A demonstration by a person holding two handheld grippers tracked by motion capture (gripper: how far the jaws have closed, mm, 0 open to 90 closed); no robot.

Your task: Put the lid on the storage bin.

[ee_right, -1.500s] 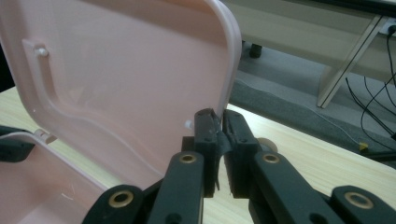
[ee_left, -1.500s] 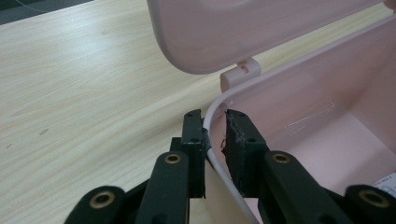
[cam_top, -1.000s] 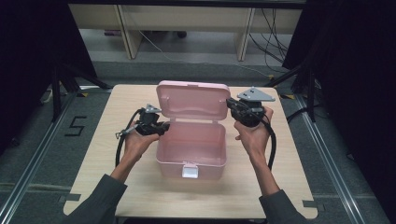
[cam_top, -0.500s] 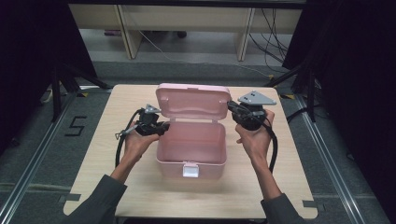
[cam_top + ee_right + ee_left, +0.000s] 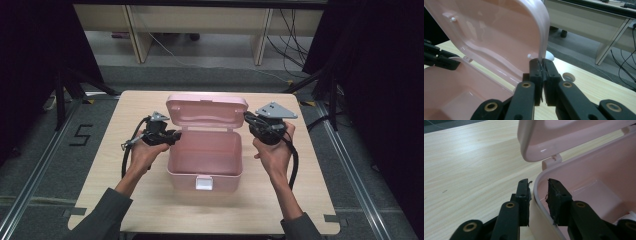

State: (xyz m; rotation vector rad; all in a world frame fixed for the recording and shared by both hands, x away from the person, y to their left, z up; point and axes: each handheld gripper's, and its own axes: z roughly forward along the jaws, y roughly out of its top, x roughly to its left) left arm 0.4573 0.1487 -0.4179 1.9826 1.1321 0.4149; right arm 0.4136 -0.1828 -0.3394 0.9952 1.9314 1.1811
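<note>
nearest me, the person's sleeves are coming in at six o'clock, and the pink box (image 5: 205,157) is sitting mid-tabletop (image 5: 300,200) between the hands, its white latch (image 5: 204,184) facing six. the left tool (image 5: 172,136), at nine o'clock of the box, is straddling the left wall near the rim, one jaw outside and one inside, with gaps showing on both sides, so it is standing released rather than biting. the right tool (image 5: 248,118), at about two o'clock, is clenched on the side edge of the raised lid (image 5: 207,108), which is leaning back toward twelve.

what could go wrong, to my eye: the right tool's bite is thin, on a slick curved edge, so the lid could be slipping free and dropping onto the left tool's inner jaw. with the left side not pinching, any pull on the lid could be dragging or tipping the whole box.

on the floor at nine o'clock, a marking that looks like a "5" (image 5: 81,135) is readable; i am seeing no brand on the box.
</note>
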